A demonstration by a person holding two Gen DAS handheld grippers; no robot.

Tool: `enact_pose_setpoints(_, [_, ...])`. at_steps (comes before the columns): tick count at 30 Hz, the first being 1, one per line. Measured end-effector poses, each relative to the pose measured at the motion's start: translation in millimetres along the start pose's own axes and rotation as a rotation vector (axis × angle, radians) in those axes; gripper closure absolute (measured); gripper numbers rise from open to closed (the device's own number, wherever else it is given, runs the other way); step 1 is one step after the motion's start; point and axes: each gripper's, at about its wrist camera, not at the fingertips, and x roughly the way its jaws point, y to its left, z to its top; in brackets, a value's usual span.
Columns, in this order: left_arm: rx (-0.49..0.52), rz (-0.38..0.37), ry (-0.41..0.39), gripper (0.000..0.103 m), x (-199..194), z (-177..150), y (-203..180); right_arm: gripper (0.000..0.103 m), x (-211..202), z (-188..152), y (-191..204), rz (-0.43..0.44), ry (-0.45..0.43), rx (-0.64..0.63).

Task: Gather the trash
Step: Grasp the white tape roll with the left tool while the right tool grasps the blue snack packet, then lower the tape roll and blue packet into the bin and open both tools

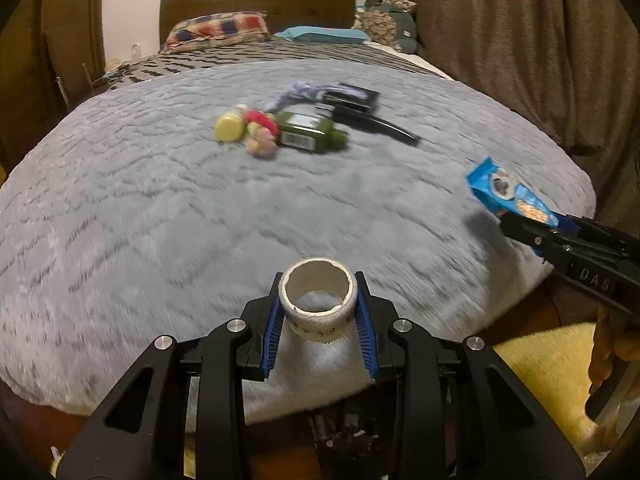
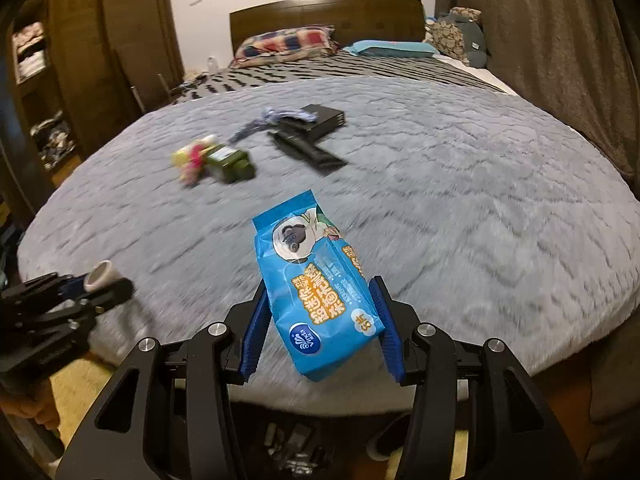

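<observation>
In the left wrist view, the left claw (image 1: 318, 304) is closed part-way on a nearly spent tape roll (image 1: 318, 300), a white cardboard ring whose open centre faces the camera; the blue pads (image 1: 274, 332) press against its two sides and it hangs in the air above the near edge of the bed's grey fleece blanket (image 1: 160, 208). Farther back on the blanket lies a cluster of things: a yellow-capped bottle (image 1: 230, 126), a small pink and red toy (image 1: 262, 132) touching it, a dark green bottle (image 1: 310, 134) on its side just beside the toy, a long black object (image 1: 376, 124) and a black box (image 1: 352, 96) behind them. At the right edge the right claw (image 1: 528, 226) holds a blue tissue pack (image 1: 504, 192) above the blanket's right side. A yellow cloth (image 1: 548, 360) lies below the bed at lower right. In the right wrist view, the right claw (image 2: 320, 320) grips the blue tissue pack (image 2: 320, 296) by its lower half, a pad on either long edge, the pack tilted and pointing away over the blanket (image 2: 480, 208). The left claw (image 2: 100, 284) shows at the left edge with the tape roll (image 2: 100, 274) between its fingers. The green bottle (image 2: 230, 164), the toy (image 2: 194, 160) and the black box (image 2: 326, 118) lie well beyond, blurred. Pillows (image 2: 286, 42) rest against the wooden headboard (image 2: 324, 12).
</observation>
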Motion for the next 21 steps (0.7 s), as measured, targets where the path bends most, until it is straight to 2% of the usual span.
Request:
enact_pose_setpoints(8, [0.003, -0.033, 0.046, 0.072, -11, -45, -15, 0.053, -21, -38, 18, 0.038, 0.019, 0.004])
enact_pose_setpoints(21, [-0.008, -0.053, 0.210, 0.072, 25, -109, -16, 0.053, 14, -117, 30, 0.042, 0.223, -0.012])
